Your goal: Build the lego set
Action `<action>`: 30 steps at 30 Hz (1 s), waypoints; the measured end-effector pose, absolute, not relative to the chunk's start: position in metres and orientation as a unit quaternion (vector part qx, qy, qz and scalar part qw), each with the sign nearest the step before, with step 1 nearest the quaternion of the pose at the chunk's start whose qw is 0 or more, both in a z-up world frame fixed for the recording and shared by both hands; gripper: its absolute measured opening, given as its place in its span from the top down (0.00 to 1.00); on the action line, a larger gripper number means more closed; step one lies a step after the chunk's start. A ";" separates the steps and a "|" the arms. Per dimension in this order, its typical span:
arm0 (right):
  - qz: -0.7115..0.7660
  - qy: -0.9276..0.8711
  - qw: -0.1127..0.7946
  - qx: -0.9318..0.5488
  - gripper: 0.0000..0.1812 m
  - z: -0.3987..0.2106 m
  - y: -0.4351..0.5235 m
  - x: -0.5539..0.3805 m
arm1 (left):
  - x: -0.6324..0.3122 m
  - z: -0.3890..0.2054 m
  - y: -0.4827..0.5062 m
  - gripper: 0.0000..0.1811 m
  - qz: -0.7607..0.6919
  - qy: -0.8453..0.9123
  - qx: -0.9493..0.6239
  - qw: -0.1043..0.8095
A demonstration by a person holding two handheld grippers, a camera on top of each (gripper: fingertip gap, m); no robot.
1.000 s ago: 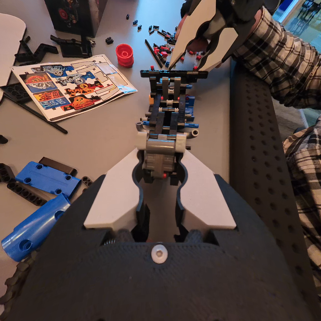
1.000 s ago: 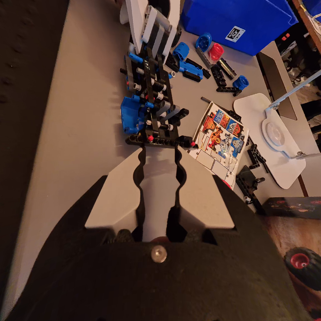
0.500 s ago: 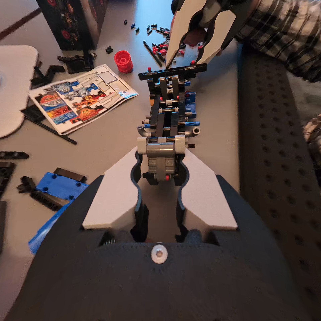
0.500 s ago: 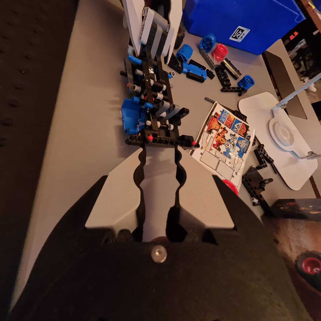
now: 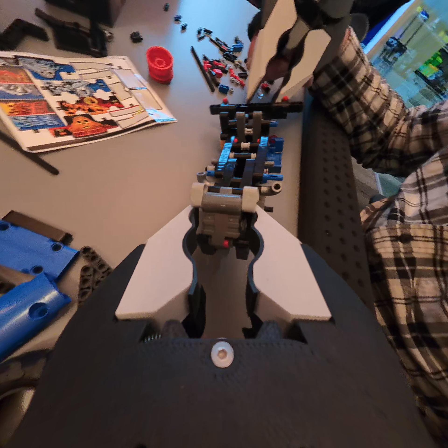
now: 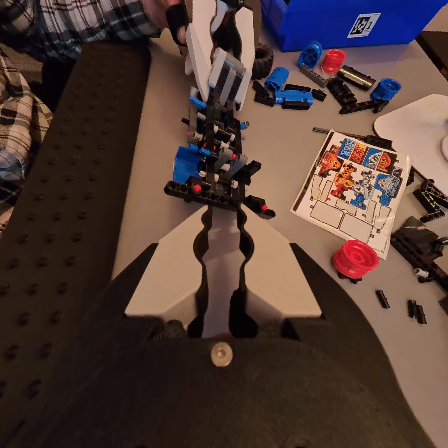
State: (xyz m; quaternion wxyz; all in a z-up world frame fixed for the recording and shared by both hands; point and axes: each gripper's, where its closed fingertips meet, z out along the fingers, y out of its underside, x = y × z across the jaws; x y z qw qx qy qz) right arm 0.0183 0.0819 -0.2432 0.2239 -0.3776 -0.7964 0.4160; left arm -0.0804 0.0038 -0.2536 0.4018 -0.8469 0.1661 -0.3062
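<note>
A grey table [image 6: 278,135] is strewn with loose bricks. The half-built lego chassis [image 5: 244,155] lies near its edge. The left gripper [image 5: 224,218] is clamped on the chassis's grey end. The right gripper [image 6: 224,211], jaws narrowly parted and holding nothing, has its tips at the black cross beam [image 6: 206,194]. A sticker sheet [image 6: 351,184] lies at three o'clock, a red wheel hub [image 6: 355,258] beside it.
</note>
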 end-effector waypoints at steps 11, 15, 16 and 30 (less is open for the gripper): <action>0.365 -0.792 0.244 -0.424 0.83 -0.258 0.103 0.008 | -0.067 -0.253 -0.001 0.81 -0.319 0.187 -0.842 0.394; 0.323 -0.803 0.260 -0.428 0.80 -0.260 0.113 0.013 | -0.059 -0.257 -0.003 0.80 -0.300 0.211 -0.846 0.387; 0.303 -0.805 0.270 -0.433 0.80 -0.259 0.120 0.015 | -0.057 -0.257 -0.004 0.80 -0.294 0.214 -0.847 0.386; 0.221 -0.697 0.325 -0.600 0.86 -0.225 0.213 0.120 | -0.038 -0.257 -0.017 0.76 -0.274 0.265 -0.847 0.371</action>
